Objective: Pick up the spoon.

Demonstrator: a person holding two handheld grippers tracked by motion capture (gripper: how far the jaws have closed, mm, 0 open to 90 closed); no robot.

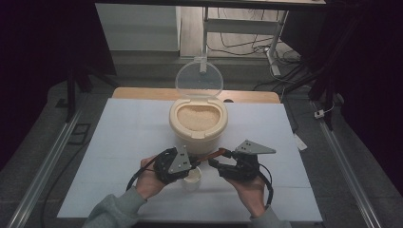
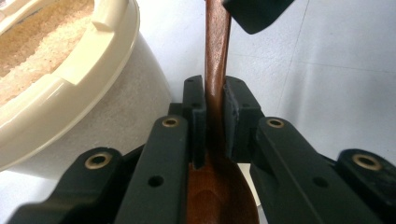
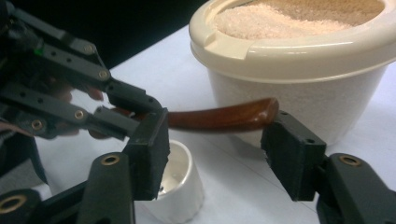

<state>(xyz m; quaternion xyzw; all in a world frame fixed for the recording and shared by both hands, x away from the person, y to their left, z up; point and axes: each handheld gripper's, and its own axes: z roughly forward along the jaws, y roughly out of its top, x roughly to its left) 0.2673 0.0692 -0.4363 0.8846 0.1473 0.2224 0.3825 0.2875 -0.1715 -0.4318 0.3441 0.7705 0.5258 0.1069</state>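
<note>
Left gripper (image 2: pixel 215 116) at lower centre clamps wooden spoon (image 2: pixel 217 60) by its neck. Right gripper (image 3: pixel 215 140) jaws parted around the handle end, not pressing. Small white cup (image 3: pixel 180 182) below; rice container (image 1: pixel 198 121) behind. Close squarely on the handle before the left lets go.

Both forearms come in from the near edge, the left in a grey-green sleeve, hands close together just apart at the table's near middle. The left hand (image 1: pixel 151 181) cups the left gripper (image 1: pixel 192 164) from below, jaws clamped tight and pointing right. The right hand (image 1: pixel 249 187) holds the right gripper (image 1: pixel 214 160) pointing left toward it, jaws standing apart, its grey plate tilted up on top.
</note>
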